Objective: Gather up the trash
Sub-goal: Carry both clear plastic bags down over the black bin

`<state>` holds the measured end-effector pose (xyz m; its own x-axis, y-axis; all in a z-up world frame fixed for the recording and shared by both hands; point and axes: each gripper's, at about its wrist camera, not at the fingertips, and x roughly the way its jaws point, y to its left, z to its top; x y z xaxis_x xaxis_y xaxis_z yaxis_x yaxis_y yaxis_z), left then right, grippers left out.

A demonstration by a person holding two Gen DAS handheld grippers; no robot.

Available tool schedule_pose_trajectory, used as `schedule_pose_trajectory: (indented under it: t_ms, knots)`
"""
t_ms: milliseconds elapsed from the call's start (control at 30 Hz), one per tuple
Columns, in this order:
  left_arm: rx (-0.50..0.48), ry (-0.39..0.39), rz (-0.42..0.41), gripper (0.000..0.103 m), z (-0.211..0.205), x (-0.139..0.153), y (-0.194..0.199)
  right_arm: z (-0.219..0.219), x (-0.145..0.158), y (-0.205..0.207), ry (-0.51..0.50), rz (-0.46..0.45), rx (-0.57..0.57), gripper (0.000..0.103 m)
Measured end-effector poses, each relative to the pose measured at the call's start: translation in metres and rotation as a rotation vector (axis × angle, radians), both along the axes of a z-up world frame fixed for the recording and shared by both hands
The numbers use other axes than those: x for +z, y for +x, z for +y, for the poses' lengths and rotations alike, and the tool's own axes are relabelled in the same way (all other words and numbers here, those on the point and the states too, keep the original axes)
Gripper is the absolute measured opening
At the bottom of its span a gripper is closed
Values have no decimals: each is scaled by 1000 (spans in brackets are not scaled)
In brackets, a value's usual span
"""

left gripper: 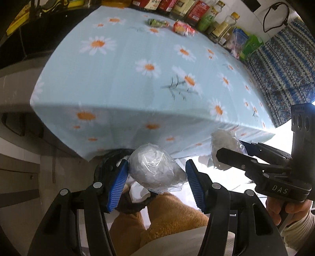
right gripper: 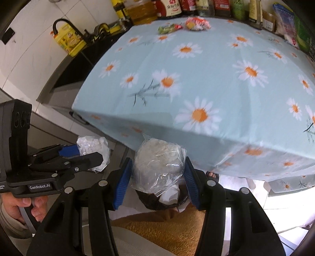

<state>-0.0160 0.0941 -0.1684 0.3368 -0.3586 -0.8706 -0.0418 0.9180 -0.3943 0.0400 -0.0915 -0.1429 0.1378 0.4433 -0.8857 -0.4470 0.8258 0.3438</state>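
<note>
the left tongs (left gripper: 157,177) pinch a ball of crumpled white paper wrapped in clear plastic film (left gripper: 155,169) between their blue ribbed pads (left gripper: 118,187); the wad sits out past the near edge of the surface (left gripper: 118,78), in front of the overhanging daisy-print cloth, and leans toward the left pad, with a loose flap of film trailing toward the right one. under it a dark-lined bin (left gripper: 110,163) shows, with white scraps lying in its mouth.

the right tongs (right gripper: 157,177) pinch a second film-wrapped paper wad (right gripper: 159,163), both pads pressed against its sides. this wad also hangs off the front edge of the surface, above the dark bin opening where white paper (right gripper: 169,196) shows below it. each wrist view catches the other tool from the side, a hand (right gripper: 23,206) closed round its grip, with its wad sticking out beyond the black fingers.

far back on the blue cloth lie two more pieces of trash, side by side and not touching: a green wrapper (right gripper: 167,28) and a red and white wrapper (right gripper: 196,23). behind them a row of bottles and jars (right gripper: 177,7) lines the back edge. at the bottom of both views an orange-brown fuzzy fabric (right gripper: 163,230) shows.
</note>
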Motion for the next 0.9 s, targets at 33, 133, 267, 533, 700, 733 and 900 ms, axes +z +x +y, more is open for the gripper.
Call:
schedule_pose_trajectory:
  t_ms: [33,133,267,533,700,733,900]
  knots:
    - [-1,-1,7,58,0,-3,-2,1,-3,-2,-2,7,3,53]
    - [-6,3,26,58,0,-12,-6,2,-12,-8,-12,24,9,53]
    - [-16,34,50,58,-2,-28,-10,0,-31,-14,-33,64,1,53]
    - [6,29,134,58,6,-65,-15,-2,-64,-27,-65,132,0,53]
    - [8,31,158,58,6,-74,-15,3,-71,-25,-53,157,-10,53]
    - [10,30,165,58,6,-76,-14,3,-71,-25,-46,160,-12,53]
    - [12,37,166,58,8,-75,-11,9,-73,-26,-38,174,-9,65]
